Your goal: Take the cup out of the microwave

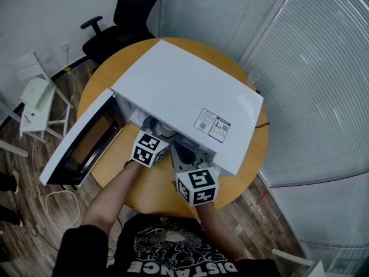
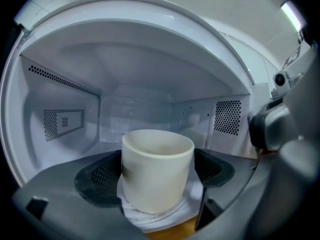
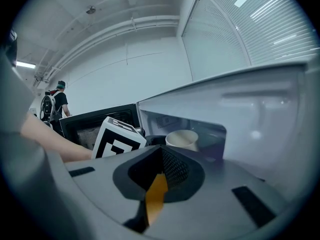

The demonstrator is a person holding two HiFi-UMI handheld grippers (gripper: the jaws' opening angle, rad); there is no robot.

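The white microwave (image 1: 184, 91) stands on a round wooden table (image 1: 150, 183), its door (image 1: 81, 140) swung open to the left. A cream, handle-less cup (image 2: 157, 169) stands upright on the glass turntable (image 2: 150, 219) near the front of the cavity. My left gripper (image 2: 157, 176) reaches into the opening, open, with the cup between its dark pads (image 2: 100, 179); the pads sit close beside the cup's walls. My right gripper (image 3: 160, 171) hovers in front of the microwave, shut and empty, to the right of the left one. From it I see the cup (image 3: 182, 139) and the left gripper's marker cube (image 3: 117, 141).
The open door (image 3: 100, 121) juts over the table's left edge. A black office chair (image 1: 124, 25) stands behind the table and a white rack (image 1: 37, 100) on the floor at left. Glass walls with blinds (image 1: 323, 97) close the right. A person (image 3: 55, 106) stands far off.
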